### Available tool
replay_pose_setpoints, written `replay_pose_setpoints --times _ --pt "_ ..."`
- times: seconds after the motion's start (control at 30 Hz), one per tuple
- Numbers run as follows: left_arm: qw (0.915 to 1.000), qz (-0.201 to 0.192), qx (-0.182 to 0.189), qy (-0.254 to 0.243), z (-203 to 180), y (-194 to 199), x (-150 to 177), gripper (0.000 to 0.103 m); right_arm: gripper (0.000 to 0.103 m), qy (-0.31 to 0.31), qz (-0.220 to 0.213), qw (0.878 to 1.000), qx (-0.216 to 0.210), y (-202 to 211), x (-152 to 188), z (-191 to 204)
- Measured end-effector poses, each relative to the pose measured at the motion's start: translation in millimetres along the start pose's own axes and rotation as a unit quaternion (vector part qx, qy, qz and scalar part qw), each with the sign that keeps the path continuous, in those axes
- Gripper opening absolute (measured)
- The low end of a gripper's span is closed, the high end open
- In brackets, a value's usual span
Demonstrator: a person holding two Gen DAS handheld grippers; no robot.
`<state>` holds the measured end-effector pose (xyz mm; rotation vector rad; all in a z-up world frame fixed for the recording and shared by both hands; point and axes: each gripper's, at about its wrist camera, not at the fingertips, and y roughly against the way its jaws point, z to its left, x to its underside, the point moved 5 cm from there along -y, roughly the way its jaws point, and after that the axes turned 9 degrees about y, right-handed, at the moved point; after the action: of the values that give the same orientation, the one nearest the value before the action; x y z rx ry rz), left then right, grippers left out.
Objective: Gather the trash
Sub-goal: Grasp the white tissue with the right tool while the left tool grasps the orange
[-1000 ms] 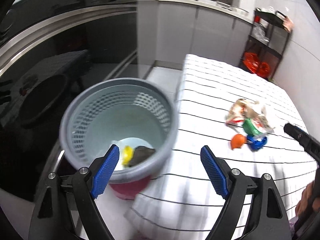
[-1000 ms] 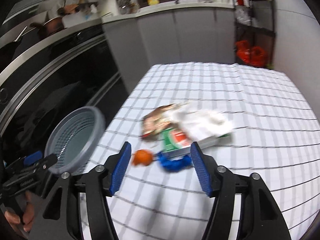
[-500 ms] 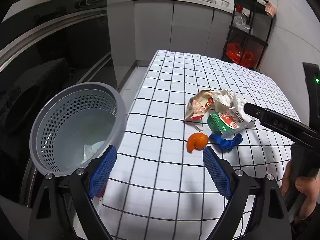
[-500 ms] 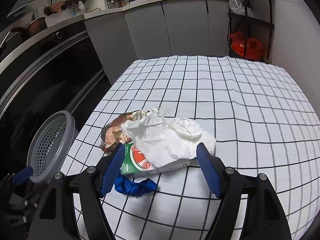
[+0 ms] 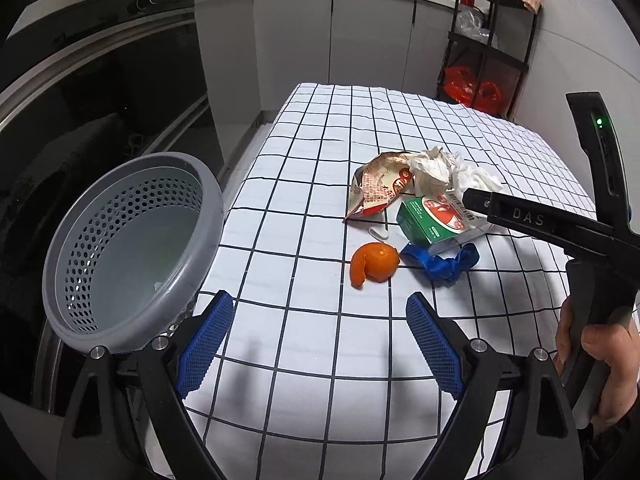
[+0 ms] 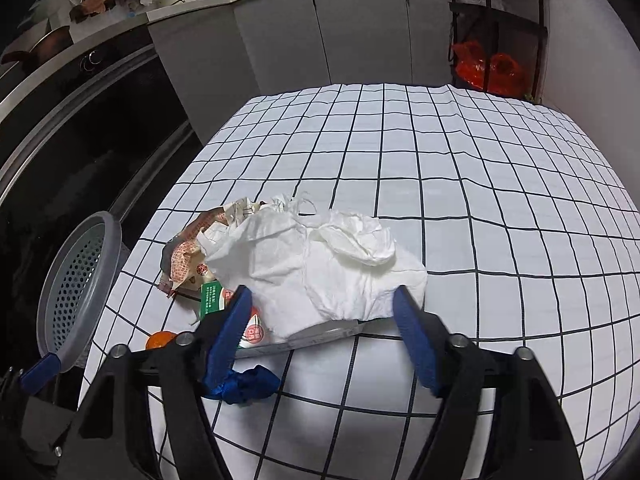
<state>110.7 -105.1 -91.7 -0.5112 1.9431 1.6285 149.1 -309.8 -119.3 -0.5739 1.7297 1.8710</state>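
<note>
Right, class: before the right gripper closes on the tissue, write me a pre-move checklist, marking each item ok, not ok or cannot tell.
1. Right gripper open: ok.
2. Tissue between its fingers: ok, roughly centred.
3. Tissue free of other trash: not ok, it lies over the green box and against the wrapper.
4. Basket within reach at the table edge: ok.
5. Left gripper open, holding nothing: ok.
6. Peel and blue scrap outside the grasp: cannot tell; the scrap sits at the left finger.

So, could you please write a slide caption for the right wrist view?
Open right gripper straddles crumpled white tissue atop a green carton on the checked tablecloth, grey basket at left.
</note>
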Motion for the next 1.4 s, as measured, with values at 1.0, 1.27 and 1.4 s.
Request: replay_pose_setpoints --times 1.0,1.27,1.4 --pt "0.9994 0.033 -0.009 0.003 -23.3 -56.8 -12.3 0.089 0.006 -0.061 -0.057 0.996 -0.024 60.7 2.4 -27.3" --pt "0.9989 0.045 -0.004 0.012 -27.7 -69.4 -10.5 0.067 0.006 -0.062 -0.055 0.996 -0.028 62.6 5.2 -30.4" --pt "0.9984 0.051 0.015 0.019 -28.8 -71.2 -7.1 0.042 0.006 -0.065 -0.054 0.996 -0.029 62.8 6.3 -31.9"
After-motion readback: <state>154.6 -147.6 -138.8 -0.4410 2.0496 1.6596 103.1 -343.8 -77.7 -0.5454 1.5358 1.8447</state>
